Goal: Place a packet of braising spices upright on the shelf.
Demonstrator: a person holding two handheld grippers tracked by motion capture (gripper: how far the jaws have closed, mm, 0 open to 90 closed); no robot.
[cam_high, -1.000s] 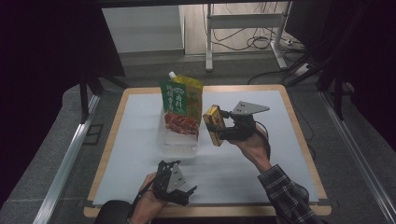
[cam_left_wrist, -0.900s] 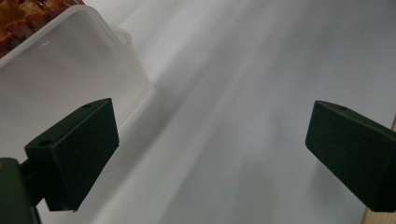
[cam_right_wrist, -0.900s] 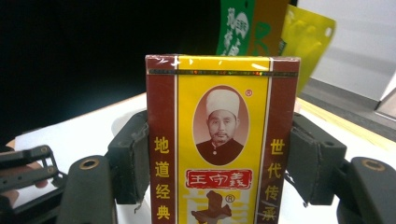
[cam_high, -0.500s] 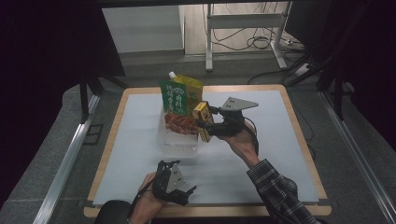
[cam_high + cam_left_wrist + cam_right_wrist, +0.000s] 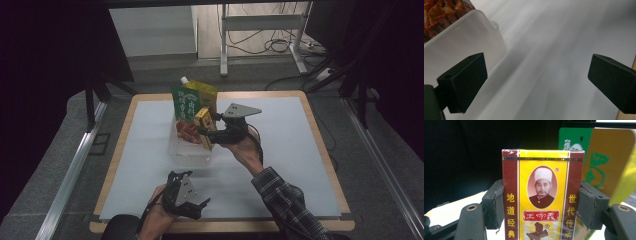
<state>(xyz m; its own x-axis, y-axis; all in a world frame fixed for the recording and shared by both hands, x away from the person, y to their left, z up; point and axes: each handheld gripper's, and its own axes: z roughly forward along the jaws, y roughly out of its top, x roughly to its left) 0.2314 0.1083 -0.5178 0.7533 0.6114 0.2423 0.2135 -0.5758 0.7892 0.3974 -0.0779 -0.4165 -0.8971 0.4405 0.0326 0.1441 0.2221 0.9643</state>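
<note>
Bench [image 5: 280, 165]: your right claw [image 5: 209, 131] pinching yellow box [image 5: 204, 126] above clear tub [image 5: 190, 150], apparently unreleased; left claw [image 5: 192, 206] spread, idle.

Background clutter, dim room

Wood-edged tabletop [image 5: 320, 150] with pale grey mat; grey carpet floor [image 5: 50, 165] around it; metal rail [image 5: 70, 170] along the left side; white metal stand legs [image 5: 260, 30] behind, tangle of black cables [image 5: 280, 45] on the floor near them; white panel [image 5: 150, 30] at back left.
</note>
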